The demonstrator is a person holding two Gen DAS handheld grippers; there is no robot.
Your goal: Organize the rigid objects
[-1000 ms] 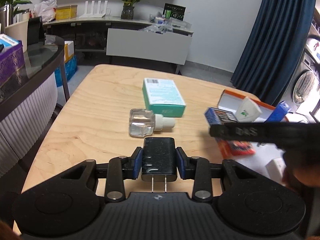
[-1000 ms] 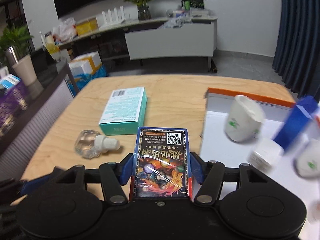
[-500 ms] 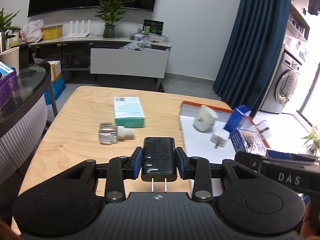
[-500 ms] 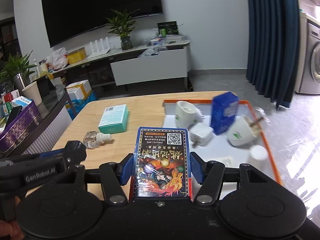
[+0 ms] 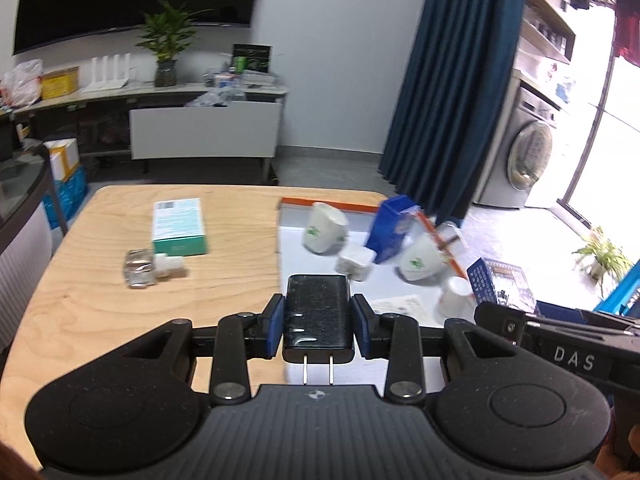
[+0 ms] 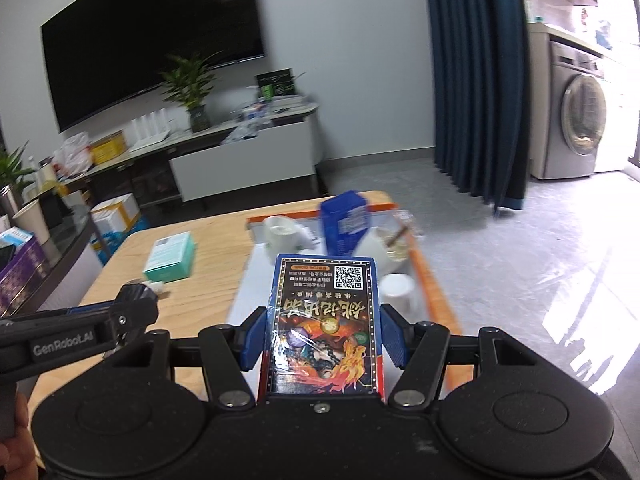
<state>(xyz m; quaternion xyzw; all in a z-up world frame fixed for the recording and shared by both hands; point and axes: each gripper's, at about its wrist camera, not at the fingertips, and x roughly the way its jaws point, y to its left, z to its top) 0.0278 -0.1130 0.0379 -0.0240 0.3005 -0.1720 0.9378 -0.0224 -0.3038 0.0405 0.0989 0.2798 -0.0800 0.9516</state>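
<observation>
— On the wooden table, what lies at the left side?

— A teal box lies flat there, and just near of it a small clear bottle lies on its side, its white cap pointing right. Both are well apart from the tray.

— And the tray?

— The white tray with the orange rim is on the right part of the table. It holds a white cup lying tilted, a white plug block just beside it, a tall blue carton standing upright, a second white cup to the right, and a small white cup nearer.

— What does the left gripper do?

— Its jaws are clenched on a black charger, whose two prongs point toward the camera. It is held above the near left edge of the tray.

— And the right gripper?

— It grasps a blue card box with a QR code on its far end, between the blue pads. In the left wrist view this box appears at the right, over the right side of the tray.
</observation>
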